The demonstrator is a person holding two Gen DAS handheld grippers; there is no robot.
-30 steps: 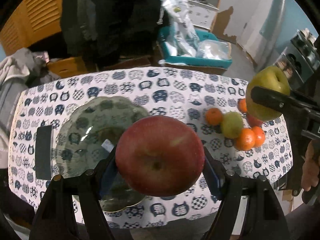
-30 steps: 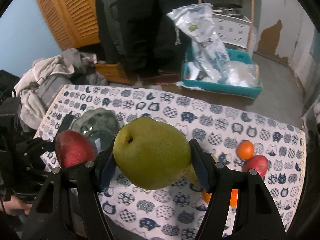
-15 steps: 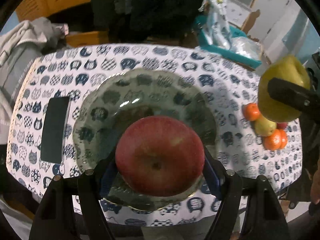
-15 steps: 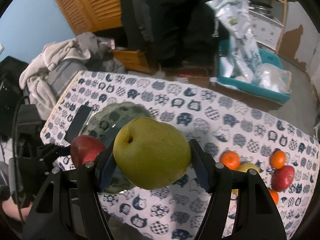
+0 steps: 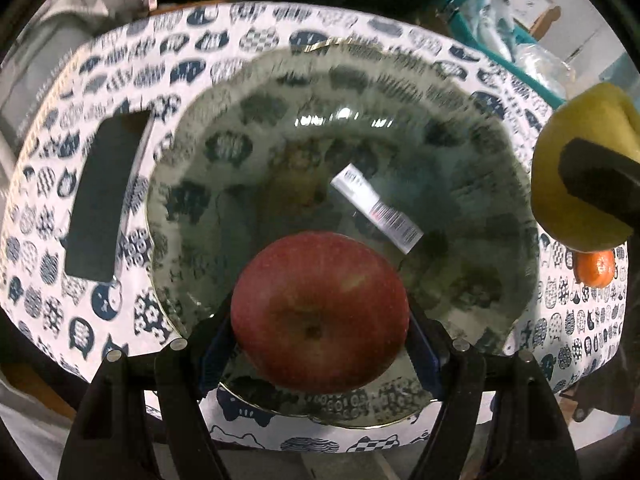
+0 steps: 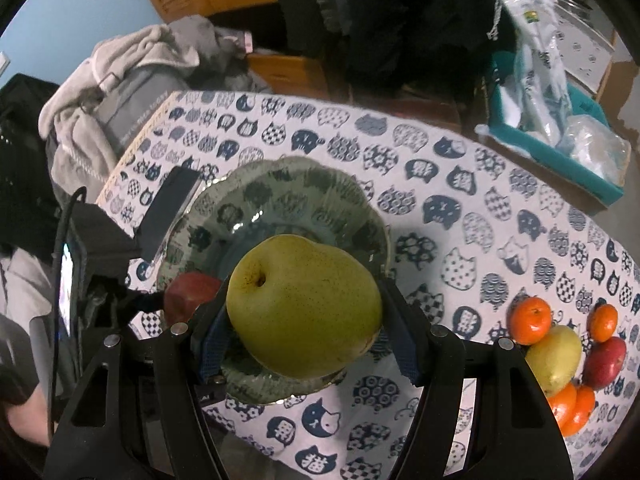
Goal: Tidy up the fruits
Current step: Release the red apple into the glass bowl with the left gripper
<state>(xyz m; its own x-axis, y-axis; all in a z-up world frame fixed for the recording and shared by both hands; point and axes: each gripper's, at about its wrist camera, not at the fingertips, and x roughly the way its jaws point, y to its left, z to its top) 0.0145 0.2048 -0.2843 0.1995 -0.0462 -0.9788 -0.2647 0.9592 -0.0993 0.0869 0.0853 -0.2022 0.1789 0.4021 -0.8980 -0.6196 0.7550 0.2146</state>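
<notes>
My left gripper (image 5: 320,344) is shut on a red apple (image 5: 320,312) and holds it over the near part of a clear glass plate (image 5: 460,128) with a barcode sticker. My right gripper (image 6: 304,328) is shut on a green pear (image 6: 304,304) above the plate's (image 6: 288,184) near right side. The pear (image 5: 580,176) shows at the right edge of the left wrist view; the apple (image 6: 188,296) shows at the left of the right wrist view. A pile of tangerines (image 6: 530,320), a yellow-green fruit (image 6: 554,356) and a red fruit (image 6: 604,362) lies at the table's right end.
The table (image 6: 440,168) has a cat-print cloth. A dark phone (image 5: 104,196) lies left of the plate. A teal bin with plastic bags (image 6: 560,120) stands beyond the table, a heap of clothes (image 6: 120,72) at far left.
Both grippers have moved left and down toward the plate with their fruits. The plate now fills the left wrist view, and the pear now sits over the plate.
</notes>
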